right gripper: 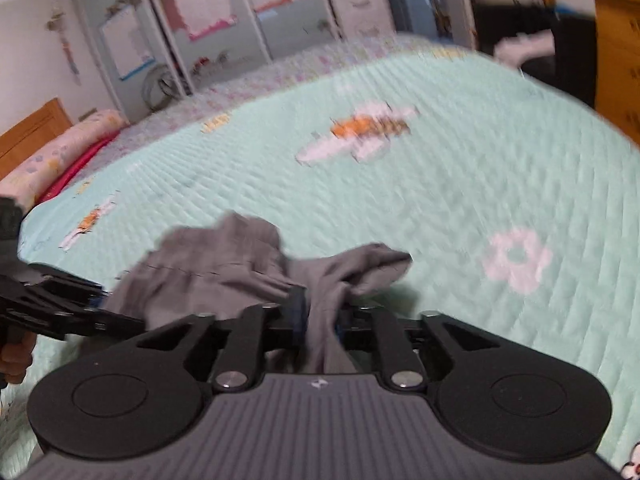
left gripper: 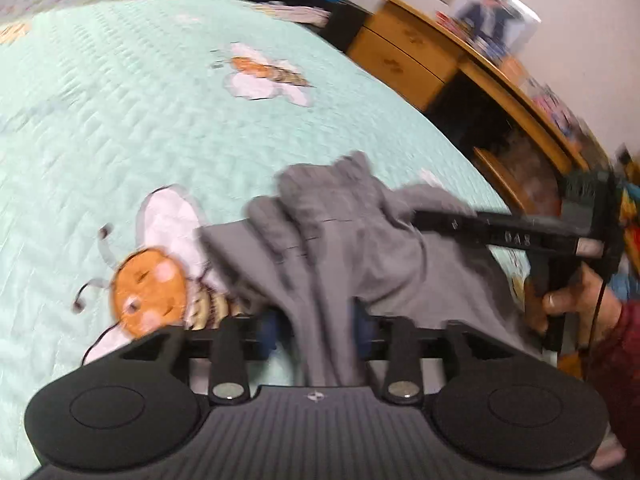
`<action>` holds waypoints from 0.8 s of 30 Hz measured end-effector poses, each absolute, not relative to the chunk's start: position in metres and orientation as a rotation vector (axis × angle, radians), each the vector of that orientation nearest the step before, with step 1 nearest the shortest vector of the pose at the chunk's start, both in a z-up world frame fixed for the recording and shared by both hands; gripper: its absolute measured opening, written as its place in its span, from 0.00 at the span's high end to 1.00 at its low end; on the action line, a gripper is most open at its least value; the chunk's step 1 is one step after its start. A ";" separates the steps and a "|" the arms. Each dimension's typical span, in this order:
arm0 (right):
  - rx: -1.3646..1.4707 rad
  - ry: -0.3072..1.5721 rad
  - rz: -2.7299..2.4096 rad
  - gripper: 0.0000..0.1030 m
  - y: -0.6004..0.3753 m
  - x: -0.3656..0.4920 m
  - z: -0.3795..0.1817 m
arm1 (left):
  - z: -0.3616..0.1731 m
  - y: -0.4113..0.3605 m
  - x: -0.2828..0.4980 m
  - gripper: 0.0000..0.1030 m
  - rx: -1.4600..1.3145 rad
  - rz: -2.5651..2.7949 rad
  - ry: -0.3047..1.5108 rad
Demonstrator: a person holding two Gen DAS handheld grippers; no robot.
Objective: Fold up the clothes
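Both grippers' fingers stand partly apart with grey cloth between them.

Left gripper (left gripper: 316, 332) has a hanging fold of the grey garment (left gripper: 340, 232) in its gap; whether the pads press it is unclear. Right gripper (right gripper: 320, 320) likewise straddles a bunched strip. The garment lies crumpled at the near edge of the mint quilt (left gripper: 120, 120), beside a bee patch (left gripper: 152, 296). Far across, the quilt lies flat and open; a wooden desk (left gripper: 404, 56) borders its right edge.

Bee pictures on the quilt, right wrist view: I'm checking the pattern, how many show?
2: a large bee mid-quilt beyond the grey garment, and a small bee near the left edge. The garment may hide more.
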State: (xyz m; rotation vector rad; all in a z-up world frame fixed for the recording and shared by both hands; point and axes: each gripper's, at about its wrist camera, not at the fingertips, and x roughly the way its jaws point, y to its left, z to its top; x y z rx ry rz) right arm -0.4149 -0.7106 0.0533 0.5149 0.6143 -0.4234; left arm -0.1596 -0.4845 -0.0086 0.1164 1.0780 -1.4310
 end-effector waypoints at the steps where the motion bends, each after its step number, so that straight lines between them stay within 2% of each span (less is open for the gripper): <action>1: 0.547 0.607 -0.434 0.48 -0.711 -0.424 0.051 | -0.010 -0.478 -0.155 0.51 0.065 -1.413 1.115; 4: 0.615 0.530 -0.468 0.47 -0.713 -0.447 0.056 | -0.002 -0.454 -0.151 0.47 -0.091 -1.343 1.195; 7: 0.636 0.426 -0.582 0.47 -0.701 -0.470 0.076 | 0.022 -0.429 -0.157 0.47 -0.247 -1.252 1.123; 10: 0.675 0.252 -0.515 0.44 -0.676 -0.484 0.096 | 0.041 -0.431 -0.170 0.47 -0.383 -1.381 1.093; 13: 0.889 0.190 -0.282 0.42 -0.665 -0.471 0.085 | 0.043 -0.466 -0.181 0.46 -0.411 -1.450 1.110; 16: 0.993 0.218 -0.207 0.41 -0.676 -0.442 0.056 | 0.027 -0.509 -0.180 0.44 -0.387 -1.419 1.137; 18: 1.062 0.267 -0.259 0.41 -0.697 -0.430 0.030 | 0.011 -0.523 -0.172 0.53 -0.356 -1.338 1.161; 19: 1.069 0.291 -0.324 0.44 -0.704 -0.427 0.018 | 0.007 -0.523 -0.169 0.62 -0.374 -1.327 1.170; 20: 1.071 0.299 -0.346 0.53 -0.712 -0.427 0.008 | 0.003 -0.522 -0.166 0.65 -0.393 -1.315 1.179; 21: 1.074 0.307 -0.368 0.67 -0.720 -0.427 -0.002 | -0.001 -0.522 -0.163 0.65 -0.412 -1.303 1.187; 23: 1.075 0.268 -0.383 0.67 -0.721 -0.437 -0.002 | 0.000 -0.517 -0.161 0.58 -0.434 -1.296 1.179; 24: 1.074 0.239 -0.385 0.60 -0.719 -0.444 0.002 | 0.008 -0.511 -0.163 0.55 -0.435 -1.303 1.152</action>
